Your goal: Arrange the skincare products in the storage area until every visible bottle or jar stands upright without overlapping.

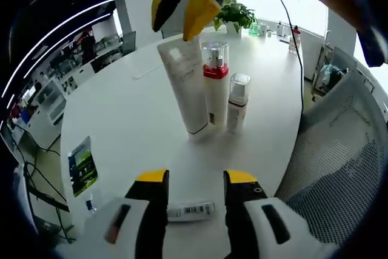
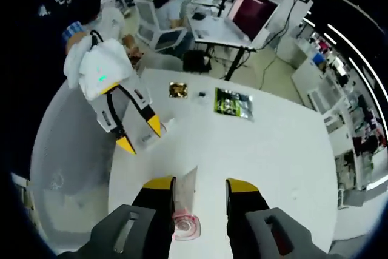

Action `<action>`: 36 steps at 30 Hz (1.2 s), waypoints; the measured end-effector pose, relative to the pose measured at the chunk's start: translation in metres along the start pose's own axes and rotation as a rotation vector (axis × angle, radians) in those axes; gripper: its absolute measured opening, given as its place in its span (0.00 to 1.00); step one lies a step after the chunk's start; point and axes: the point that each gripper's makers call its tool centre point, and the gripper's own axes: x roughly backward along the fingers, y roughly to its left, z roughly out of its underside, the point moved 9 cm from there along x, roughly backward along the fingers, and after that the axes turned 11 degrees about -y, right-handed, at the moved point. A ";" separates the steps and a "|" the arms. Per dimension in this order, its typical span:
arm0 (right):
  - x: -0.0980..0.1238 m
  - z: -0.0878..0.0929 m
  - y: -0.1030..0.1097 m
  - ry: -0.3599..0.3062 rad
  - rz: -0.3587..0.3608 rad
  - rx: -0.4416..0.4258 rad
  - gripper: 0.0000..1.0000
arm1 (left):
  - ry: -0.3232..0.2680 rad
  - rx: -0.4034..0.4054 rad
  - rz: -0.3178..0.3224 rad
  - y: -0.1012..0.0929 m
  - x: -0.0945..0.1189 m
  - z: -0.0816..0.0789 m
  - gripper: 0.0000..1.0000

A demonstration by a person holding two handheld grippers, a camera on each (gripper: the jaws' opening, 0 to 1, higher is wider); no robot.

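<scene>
Three products stand close together on the round white table (image 1: 133, 113): a tall white tube (image 1: 187, 89) on its cap, a white bottle with a red band and clear cap (image 1: 215, 83), and a smaller clear-capped bottle (image 1: 237, 102). My right gripper (image 1: 182, 13) hovers open just above the tube's top. In its own view the tube's flat end (image 2: 189, 187) rises between the spread jaws of the right gripper (image 2: 197, 186), with the red-banded cap (image 2: 186, 225) below. My left gripper (image 1: 195, 177) is open over a small barcoded tube (image 1: 191, 211) lying flat; it also shows as the left gripper (image 2: 139, 136).
A green leaflet (image 1: 82, 165) (image 2: 233, 102) and a small dark packet (image 2: 177, 90) lie on the table. A potted plant (image 1: 236, 13) and bottles (image 1: 295, 37) stand at its far edge. A mesh chair (image 1: 339, 150) is beside the table. People sit at desks (image 2: 170, 4) beyond.
</scene>
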 end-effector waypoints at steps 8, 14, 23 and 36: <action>0.040 0.038 0.002 0.025 0.038 -0.037 0.27 | -0.019 0.025 -0.002 0.001 0.002 -0.002 0.32; 0.018 0.058 0.011 0.091 -0.017 -0.059 0.28 | -0.005 0.015 0.010 -0.001 -0.001 -0.001 0.32; -0.013 0.072 0.013 0.153 -0.092 -0.127 0.22 | 0.002 0.029 -0.012 0.002 0.001 0.001 0.32; -0.004 0.072 0.014 0.200 -0.001 -0.025 0.27 | 0.016 0.028 -0.013 0.002 0.000 0.003 0.32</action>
